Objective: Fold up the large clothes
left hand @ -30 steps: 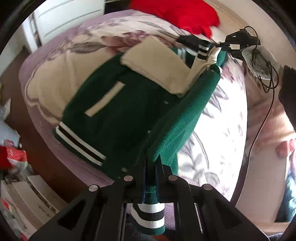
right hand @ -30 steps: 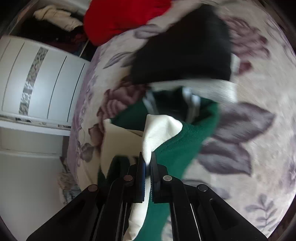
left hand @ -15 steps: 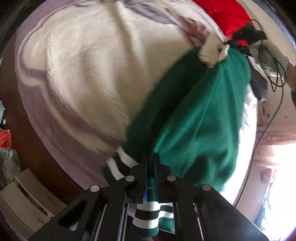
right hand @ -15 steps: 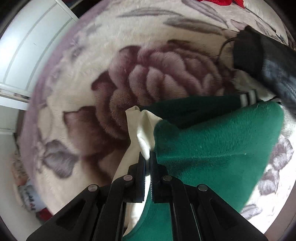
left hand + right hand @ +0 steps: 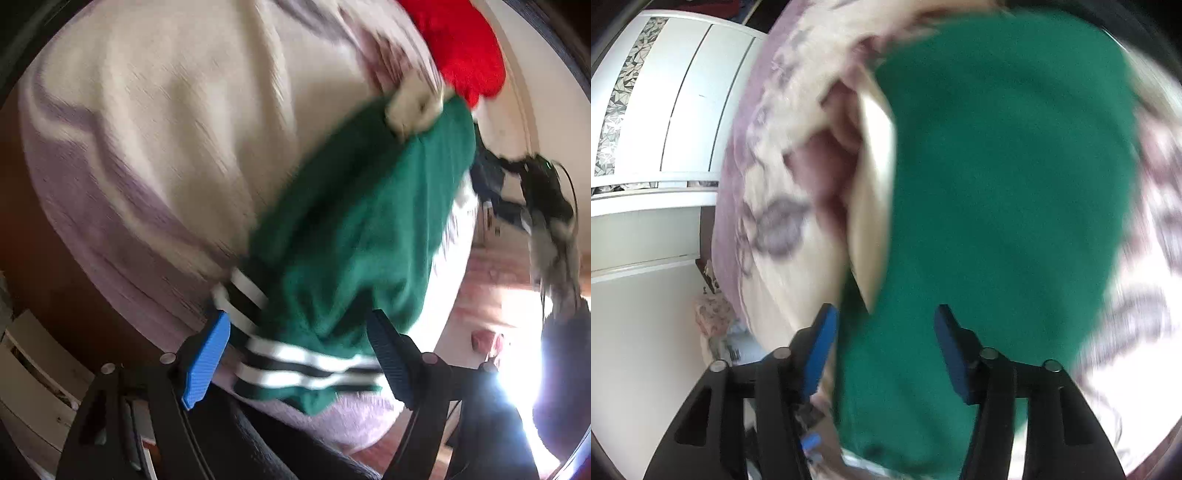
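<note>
Left wrist view: the left gripper [image 5: 299, 354] opens its fingers, releasing the green jacket [image 5: 362, 229] folded on the bed [image 5: 155, 122]; the right gripper [image 5: 884, 350] likewise opens, apparently letting the fold settle.

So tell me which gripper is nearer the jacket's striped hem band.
Left. The left gripper straddles the striped hem band, jaws opening around it. The right gripper sits over plain green jacket cloth beside the cream sleeve, no stripes nearby.
</note>
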`<state>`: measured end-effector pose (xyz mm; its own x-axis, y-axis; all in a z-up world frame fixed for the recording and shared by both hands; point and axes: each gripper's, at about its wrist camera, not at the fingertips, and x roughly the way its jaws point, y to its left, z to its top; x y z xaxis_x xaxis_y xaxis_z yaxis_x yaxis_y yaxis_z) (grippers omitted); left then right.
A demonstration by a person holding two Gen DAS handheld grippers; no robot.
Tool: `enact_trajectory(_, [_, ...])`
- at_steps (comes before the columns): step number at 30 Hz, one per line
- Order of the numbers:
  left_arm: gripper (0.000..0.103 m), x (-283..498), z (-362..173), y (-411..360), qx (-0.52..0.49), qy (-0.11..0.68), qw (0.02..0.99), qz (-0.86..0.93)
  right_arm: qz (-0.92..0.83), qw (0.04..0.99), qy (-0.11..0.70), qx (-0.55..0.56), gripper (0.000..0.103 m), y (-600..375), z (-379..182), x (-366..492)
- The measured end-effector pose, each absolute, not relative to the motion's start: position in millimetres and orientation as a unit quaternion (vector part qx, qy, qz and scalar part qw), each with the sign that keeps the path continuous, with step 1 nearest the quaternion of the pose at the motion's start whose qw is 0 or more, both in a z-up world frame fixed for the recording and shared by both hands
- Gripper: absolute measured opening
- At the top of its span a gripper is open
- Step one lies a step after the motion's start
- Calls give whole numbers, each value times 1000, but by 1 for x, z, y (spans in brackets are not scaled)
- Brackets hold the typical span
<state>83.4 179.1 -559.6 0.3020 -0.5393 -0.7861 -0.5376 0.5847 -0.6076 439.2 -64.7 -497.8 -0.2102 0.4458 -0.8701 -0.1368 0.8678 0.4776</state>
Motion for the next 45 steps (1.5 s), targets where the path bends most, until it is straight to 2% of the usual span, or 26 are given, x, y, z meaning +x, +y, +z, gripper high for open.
enact_trajectory(3, [72, 97, -577, 150, -406, 633, 659, -2, 206, 608, 757, 122, 60, -128, -510, 368])
enact_trajectory(5, [23, 100, -575, 137, -347, 646, 680, 31, 179, 588, 773, 157, 61, -169, -530, 320])
enact_trajectory(6, [8, 97, -576, 137, -333, 648, 684, 43, 165, 574, 782, 178, 62, -188, -543, 294])
enact_trajectory(7, [4, 94, -568, 138, -336, 636, 693, 50, 156, 565, 787, 193, 62, -199, -552, 277])
enact_trajectory(11, [4, 85, -515, 144, -319, 582, 745, 62, 94, 504, 804, 301, 62, -251, -604, 181])
enact_trajectory(13, [4, 87, -509, 148, -300, 579, 755, 60, 96, 477, 791, 370, 62, -260, -620, 150])
enact_trajectory(20, [4, 89, -550, 177, -297, 593, 746, 60, 54, 413, 719, 556, 64, -257, -667, 96])
enact_trajectory(21, [4, 89, -550, 179, -297, 595, 745, 54, 47, 407, 701, 584, 52, -256, -672, 92])
enact_trajectory(22, [4, 87, -548, 178, -300, 593, 746, 46, 40, 412, 691, 592, 33, -255, -673, 89])
enact_trajectory(23, [4, 83, -546, 177, -300, 591, 748, 37, 28, 430, 681, 592, 9, -254, -670, 86])
enact_trajectory(26, [6, 74, -551, 183, -325, 591, 738, 9, 4, 465, 696, 548, 5, -254, -650, 70])
enact_trajectory(29, [18, 69, -565, 193, -362, 603, 711, -3, -22, 483, 720, 497, 4, -255, -640, 40])
enact_trajectory(31, [45, 66, -569, 201, -373, 608, 701, 4, -36, 477, 729, 489, 4, -248, -647, 27])
enact_trajectory(33, [53, 61, -568, 206, -392, 604, 694, 12, -34, 480, 743, 465, 4, -239, -645, 22])
enact_trajectory(35, [53, 51, -566, 212, -416, 603, 681, 20, -17, 479, 760, 438, 0, -222, -640, 22])
enact_trajectory(37, [53, 42, -561, 214, -428, 604, 672, 38, -15, 479, 771, 419, 0, -216, -637, 12])
enact_trajectory(40, [53, 20, -542, 213, -456, 582, 671, 45, 28, 476, 717, 509, 1, -229, -624, -4])
enact_trajectory(41, [53, 13, -537, 210, -462, 579, 670, 44, 32, 471, 709, 523, 8, -232, -621, -7])
enact_trajectory(42, [53, 14, -538, 204, -468, 579, 666, 43, 30, 473, 700, 535, 34, -239, -615, -9])
enact_trajectory(43, [53, 13, -542, 197, -486, 579, 654, 31, 29, 477, 689, 545, 52, -244, -612, -13])
enact_trajectory(44, [53, 16, -549, 190, -496, 583, 644, 21, 24, 475, 678, 560, 76, -247, -613, -15])
enact_trajectory(45, [53, 17, -555, 186, -497, 588, 638, 19, 16, 467, 674, 572, 78, -246, -618, -16])
